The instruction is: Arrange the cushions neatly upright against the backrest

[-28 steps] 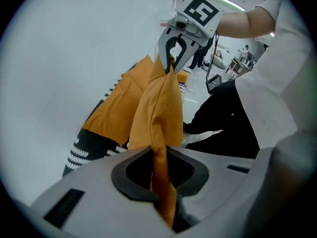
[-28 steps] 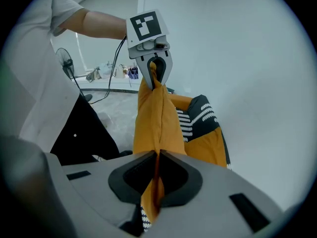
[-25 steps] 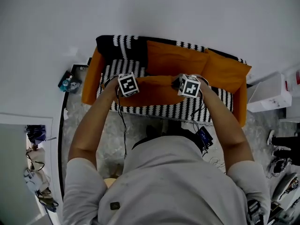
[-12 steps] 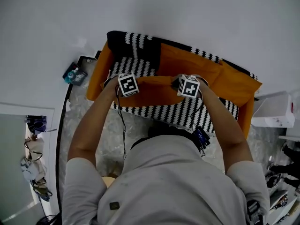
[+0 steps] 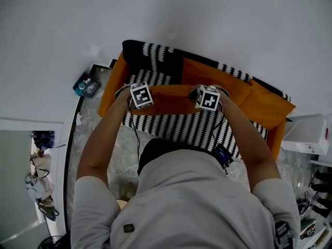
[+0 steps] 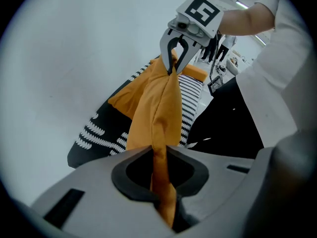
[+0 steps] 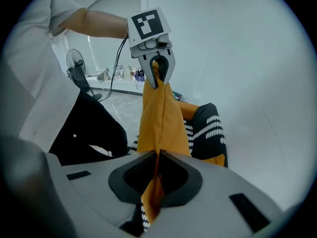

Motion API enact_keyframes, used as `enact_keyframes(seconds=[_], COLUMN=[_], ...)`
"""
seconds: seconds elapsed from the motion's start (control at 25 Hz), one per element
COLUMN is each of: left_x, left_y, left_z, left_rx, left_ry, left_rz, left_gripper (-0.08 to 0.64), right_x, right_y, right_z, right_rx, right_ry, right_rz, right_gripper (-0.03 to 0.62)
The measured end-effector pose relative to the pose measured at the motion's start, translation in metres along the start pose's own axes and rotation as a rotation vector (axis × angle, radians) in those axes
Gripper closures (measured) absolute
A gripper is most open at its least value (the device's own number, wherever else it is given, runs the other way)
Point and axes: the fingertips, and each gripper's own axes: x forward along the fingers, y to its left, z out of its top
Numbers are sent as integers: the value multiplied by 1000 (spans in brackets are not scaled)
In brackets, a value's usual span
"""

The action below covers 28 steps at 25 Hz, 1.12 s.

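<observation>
An orange cushion (image 5: 174, 98) hangs stretched between both grippers above the black-and-white striped sofa seat (image 5: 187, 128). My left gripper (image 5: 149, 95) is shut on its left corner, and the fabric (image 6: 158, 108) runs down into the jaws (image 6: 161, 182). My right gripper (image 5: 199, 95) is shut on the opposite corner (image 7: 156, 182). Each gripper view shows the other gripper pinching the far corner: the right gripper (image 6: 173, 58) and the left gripper (image 7: 157, 68). A black white-patterned cushion (image 5: 153, 58) and two orange cushions (image 5: 212, 77) (image 5: 267, 105) lean on the backrest.
The sofa has orange armrests (image 5: 111, 90) and stands against a white wall. A white box (image 5: 311, 134) sits off its right end and a small blue item (image 5: 85, 84) lies on the floor at its left. A fan (image 7: 75, 66) stands behind the person.
Both grippers keep their hold on the orange cushion. Relative to the sofa, they and the cushion have shifted toward its left half as the view swung.
</observation>
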Motion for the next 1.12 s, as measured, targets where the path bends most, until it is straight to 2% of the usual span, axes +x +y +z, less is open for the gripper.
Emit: enact_keyframes(seconds=[0.16, 0.28, 0.44, 0.56, 0.76, 1.12], left_x=[5, 13, 18, 18, 27, 48], left_y=[16, 39, 70, 97, 142, 206], left_z=[-14, -22, -36, -42, -65, -81], left_rx=[-13, 7, 51, 113, 159, 276], left_ry=[36, 33, 26, 6, 25, 9], left_rz=[-48, -63, -95, -107, -151, -200], left_gripper=[511, 511, 511, 511, 511, 512], right_x=[12, 23, 38, 50, 73, 108], right_y=[-18, -34, -55, -69, -95, -135], right_z=[6, 14, 28, 41, 62, 85], right_rx=[19, 41, 99, 149, 220, 321], right_ry=[-7, 1, 6, 8, 2, 13], right_rz=[10, 14, 9, 2, -20, -44], right_gripper=[552, 552, 552, 552, 552, 552])
